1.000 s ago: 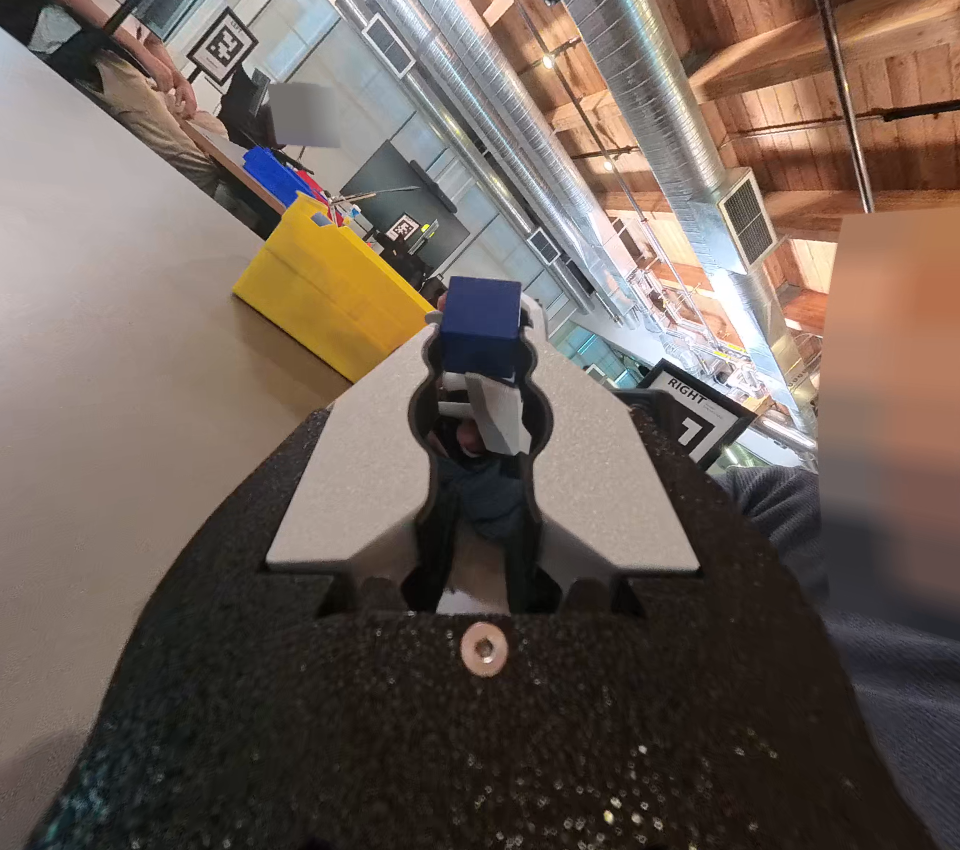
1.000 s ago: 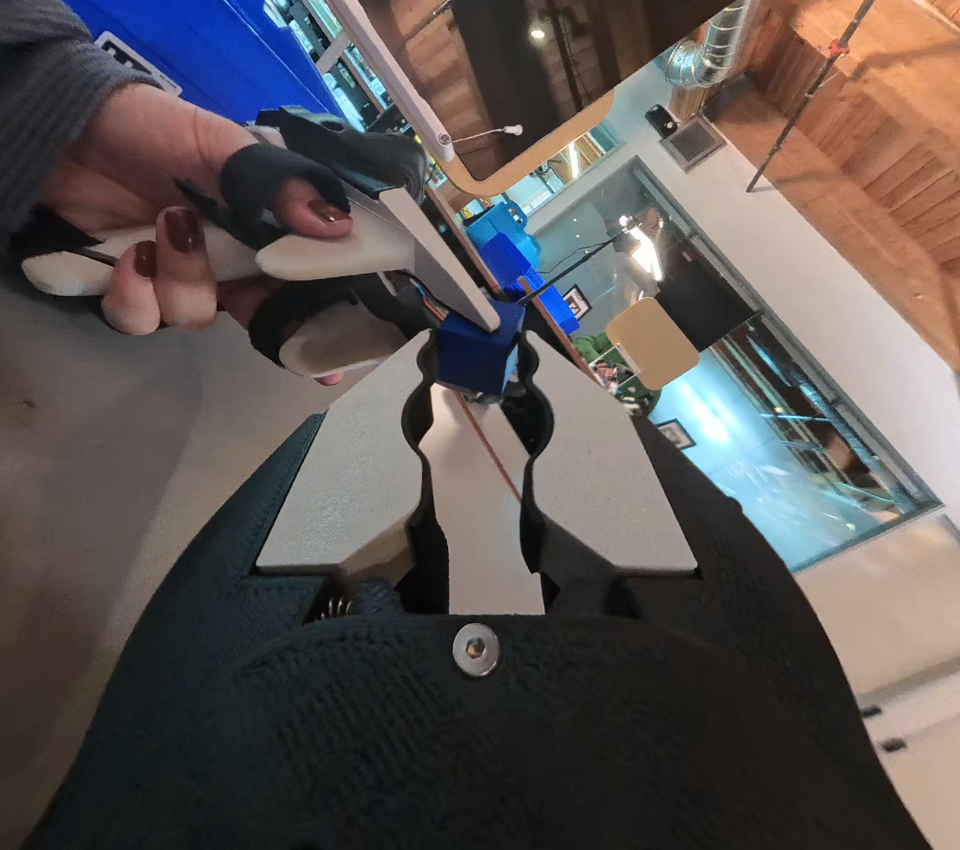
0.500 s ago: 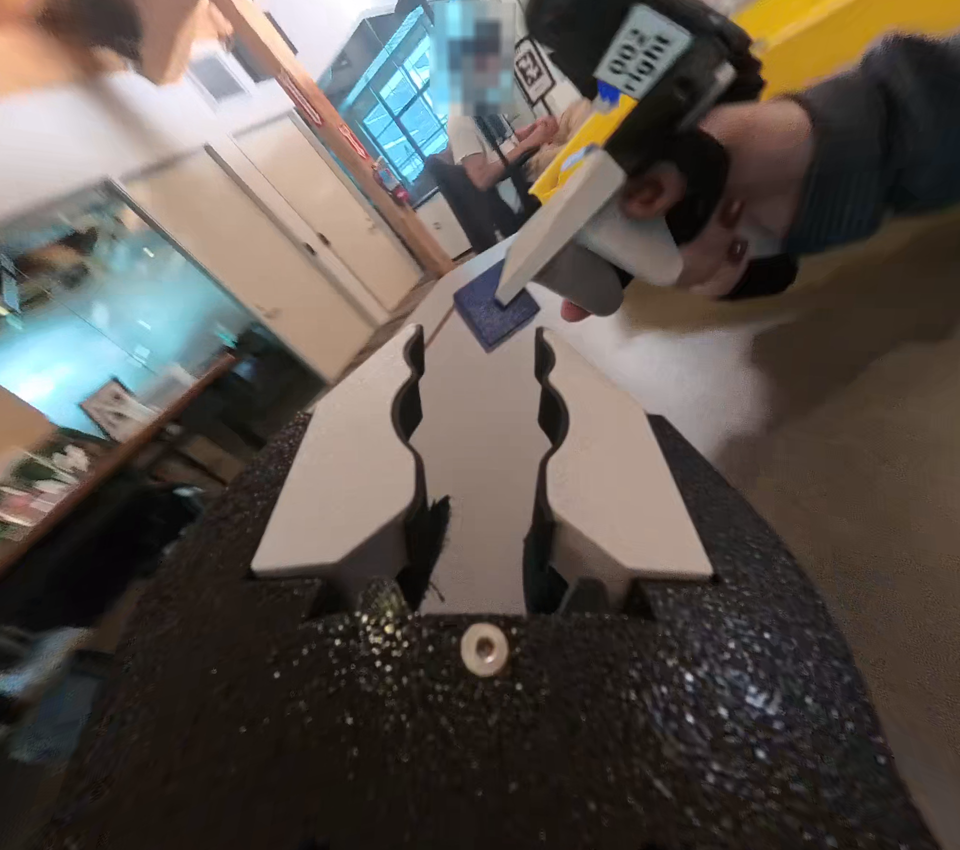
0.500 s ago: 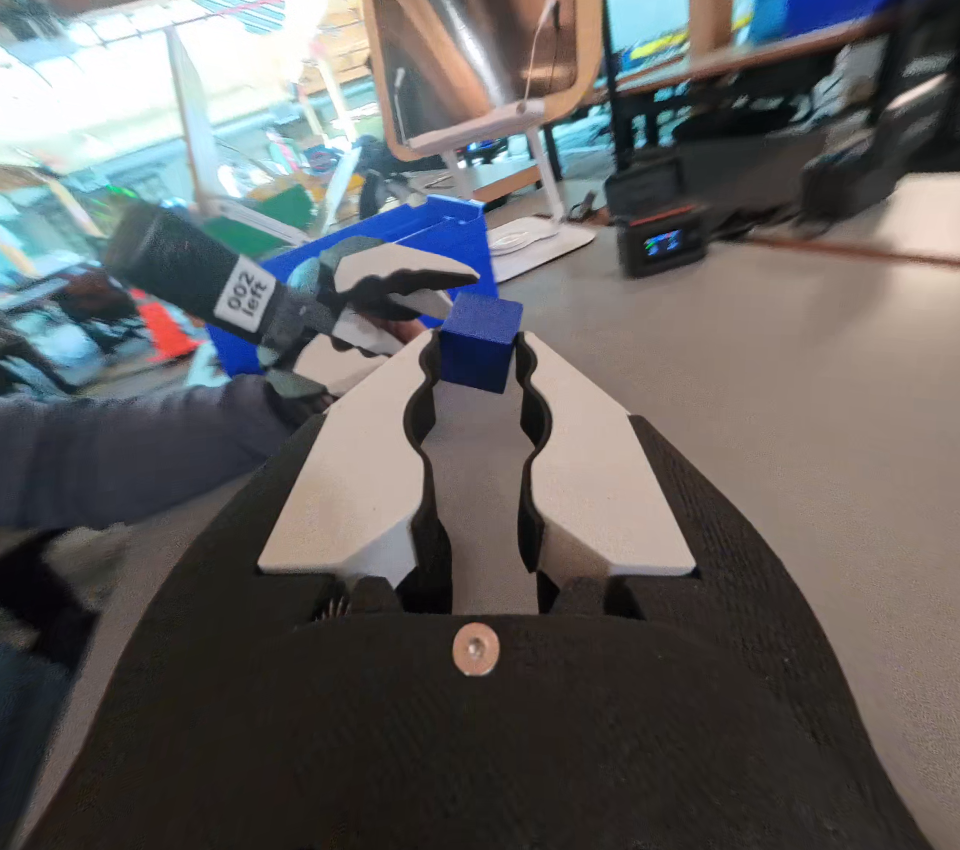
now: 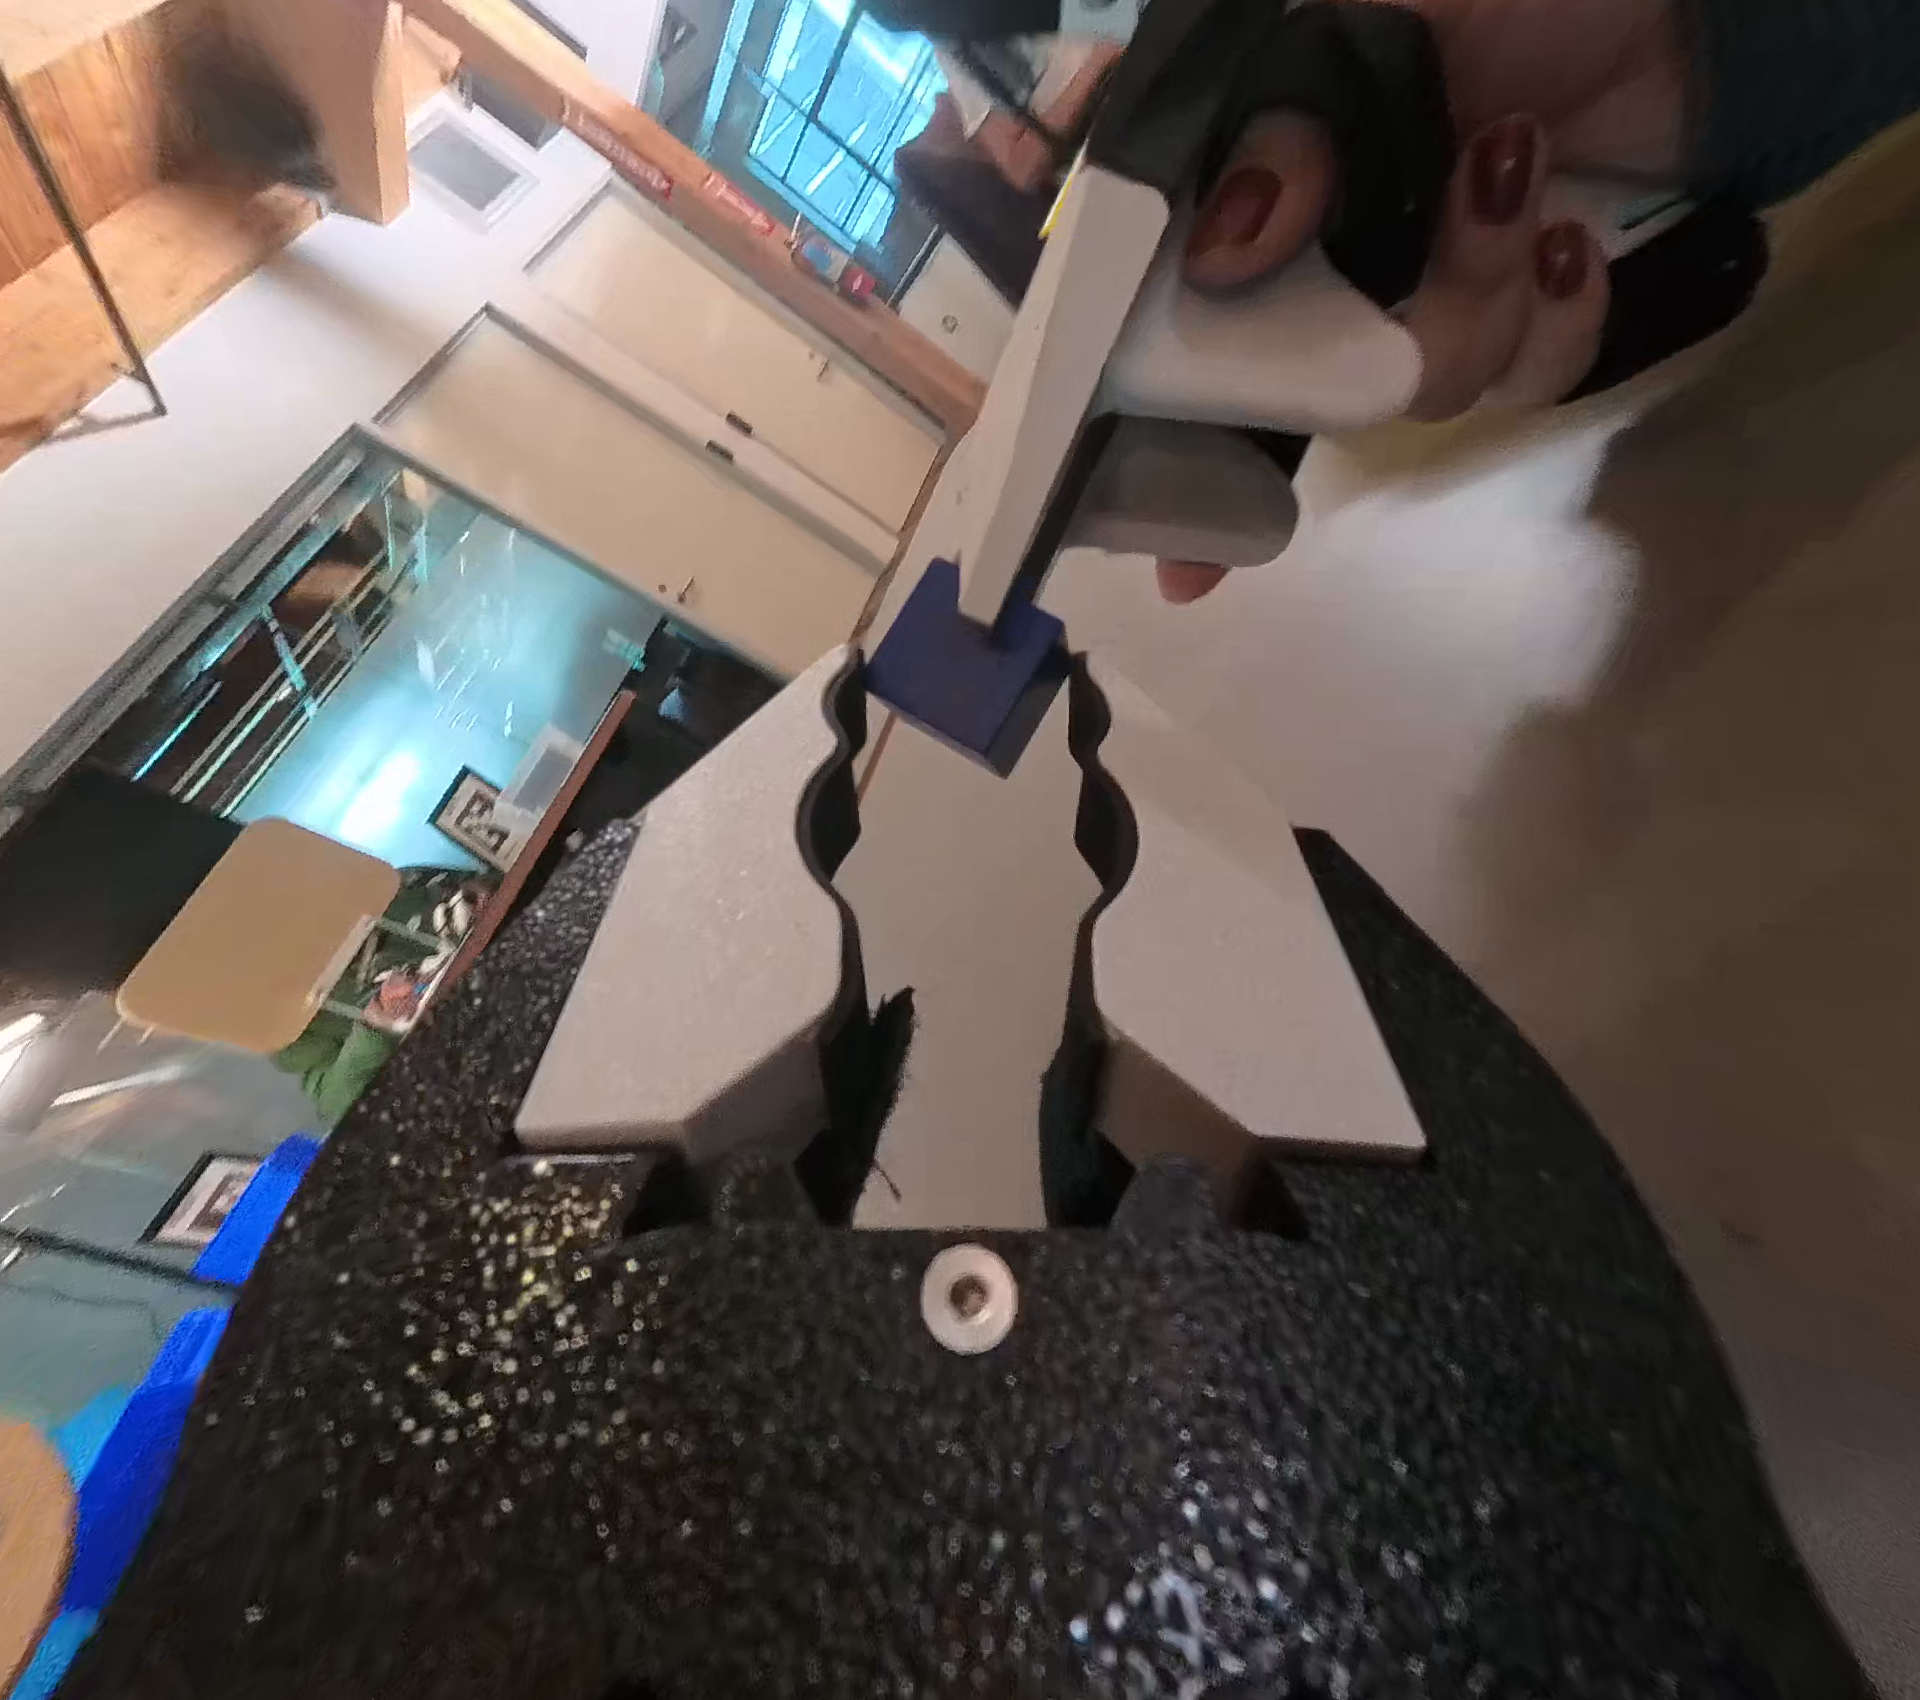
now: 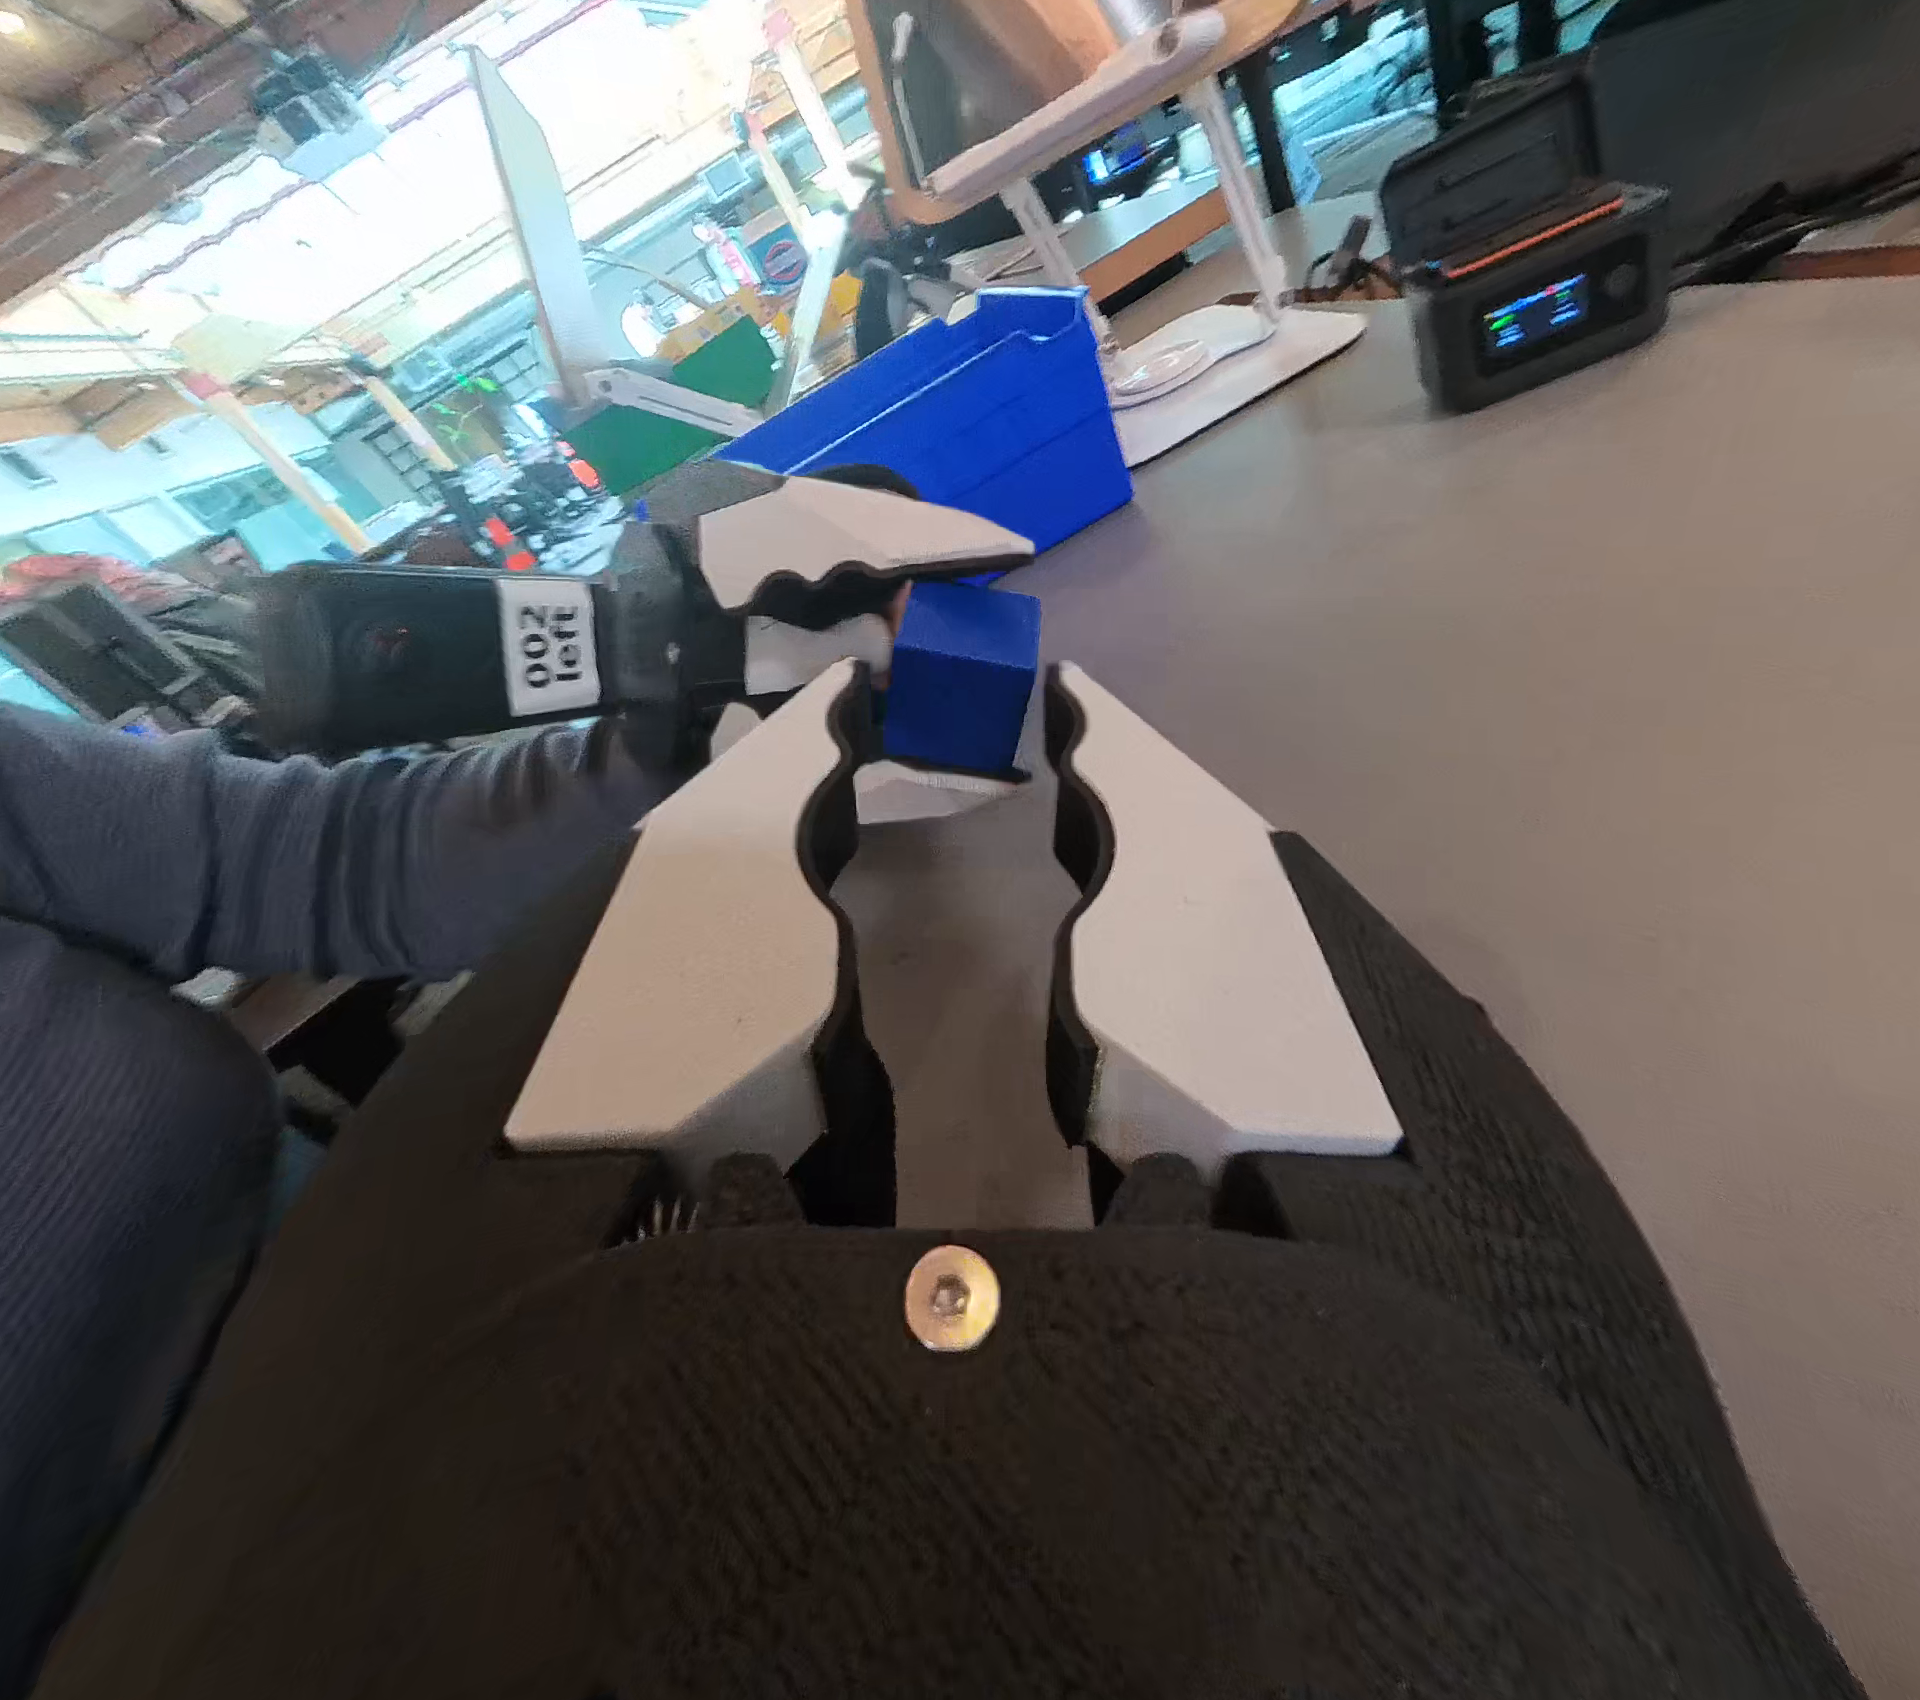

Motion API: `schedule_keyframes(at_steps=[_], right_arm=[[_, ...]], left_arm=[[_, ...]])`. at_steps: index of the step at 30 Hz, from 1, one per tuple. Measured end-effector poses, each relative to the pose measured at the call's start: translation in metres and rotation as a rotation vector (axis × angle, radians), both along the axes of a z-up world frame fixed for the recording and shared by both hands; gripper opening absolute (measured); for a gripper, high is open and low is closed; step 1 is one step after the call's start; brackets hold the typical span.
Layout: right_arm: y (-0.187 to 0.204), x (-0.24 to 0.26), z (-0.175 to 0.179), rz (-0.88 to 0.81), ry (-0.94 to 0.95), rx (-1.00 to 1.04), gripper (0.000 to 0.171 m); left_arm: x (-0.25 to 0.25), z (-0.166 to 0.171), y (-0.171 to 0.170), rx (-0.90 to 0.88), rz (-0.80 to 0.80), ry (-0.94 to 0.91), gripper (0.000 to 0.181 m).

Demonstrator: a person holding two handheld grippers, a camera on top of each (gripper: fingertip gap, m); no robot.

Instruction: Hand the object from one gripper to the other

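Blue cube (image 6: 961, 682): held in the air above the grey tabletop (image 6: 1507, 663), not resting on it, so both claws can reach it.
Right claw (image 6: 951, 689): clamped on the cube at its fingertips, leaving the other faces free.
Left claw (image 5: 961, 684): jaws apart, flanking the cube from the side; contact cannot be told.
Judgement: the handover seems half done; the left has yet to close.
Blue bin (image 6: 935, 424): near the tabletop's far edge, well apart.

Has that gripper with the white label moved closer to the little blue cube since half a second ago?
Yes. In the right wrist view the left gripper, in front of the blue plastic bin, now straddles the small blue cube.
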State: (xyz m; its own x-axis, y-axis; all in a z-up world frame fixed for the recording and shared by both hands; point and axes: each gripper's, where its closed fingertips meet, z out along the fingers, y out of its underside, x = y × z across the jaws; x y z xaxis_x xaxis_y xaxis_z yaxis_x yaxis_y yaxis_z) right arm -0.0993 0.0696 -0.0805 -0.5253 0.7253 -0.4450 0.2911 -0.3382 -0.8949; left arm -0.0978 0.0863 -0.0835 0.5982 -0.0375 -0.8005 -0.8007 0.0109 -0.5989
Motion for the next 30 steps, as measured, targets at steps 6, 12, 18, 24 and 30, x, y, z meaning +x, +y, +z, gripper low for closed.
schedule_keyframes(at_steps=[6,12,18,24,30], right_arm=[[0.02,-0.012,-0.008,-0.186,0.001,0.17,0.046],[0.022,-0.024,-0.005,-0.325,0.004,0.19,0.052],[0.018,-0.033,-0.018,-0.402,-0.056,0.303,0.052],[0.015,-0.033,-0.015,-0.404,-0.039,0.327,0.04],[0.045,-0.02,0.0,-0.493,-0.004,0.386,0.039]], left_arm=[[-0.026,-0.002,0.007,-0.039,0.183,-0.065,0.036],[-0.032,-0.01,0.013,-0.09,0.323,0.046,0.036],[-0.026,-0.011,0.017,-0.102,0.378,0.141,0.035],[-0.022,-0.008,0.018,-0.072,0.334,0.064,0.035],[-0.033,-0.007,0.016,-0.026,0.282,-0.18,0.067]])
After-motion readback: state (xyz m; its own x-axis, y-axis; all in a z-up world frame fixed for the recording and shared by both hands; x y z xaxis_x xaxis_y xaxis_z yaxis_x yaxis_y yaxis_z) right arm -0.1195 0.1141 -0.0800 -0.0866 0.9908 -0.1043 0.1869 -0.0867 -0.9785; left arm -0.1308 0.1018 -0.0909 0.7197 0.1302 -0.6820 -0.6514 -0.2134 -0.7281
